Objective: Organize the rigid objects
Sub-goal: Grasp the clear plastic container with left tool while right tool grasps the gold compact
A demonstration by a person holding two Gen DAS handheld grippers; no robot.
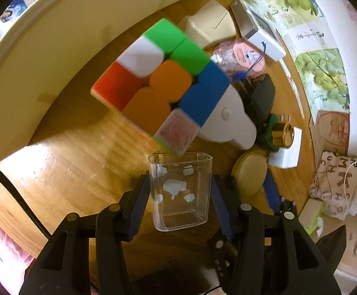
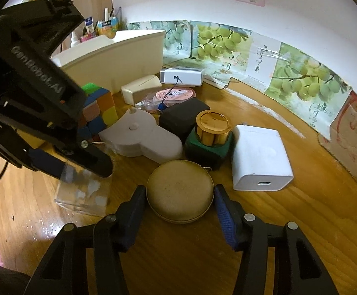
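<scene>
A clear cup (image 1: 180, 191) sits between the jaws of the left gripper (image 1: 180, 196). Both blue pads (image 1: 139, 204) lie against its side walls, so the jaws are closed on it. White blotches mark its near wall. From the right wrist view the same cup (image 2: 82, 194) shows as a blurred clear shape at the tip of the left gripper (image 2: 80, 172), low over the table (image 2: 178, 258).

Just ahead of the cup's rim lies a cube (image 1: 161, 83) of coloured tiles, blurred, with green, white, red, orange and blue faces.

The right gripper (image 2: 179, 206) has its jaws spread wide around a round tin (image 2: 180, 194). Whether its pads (image 2: 224, 218) touch the tin's sides cannot be told, as the gap on either side is very slight.

Beyond the tin stand a gold-capped bottle (image 2: 211, 127) in a green base, a white charger (image 2: 260, 157) to its right, and a white plastic piece (image 2: 141, 135) to its left. A cream box (image 2: 119, 56) stands further back, beyond the cube.
</scene>
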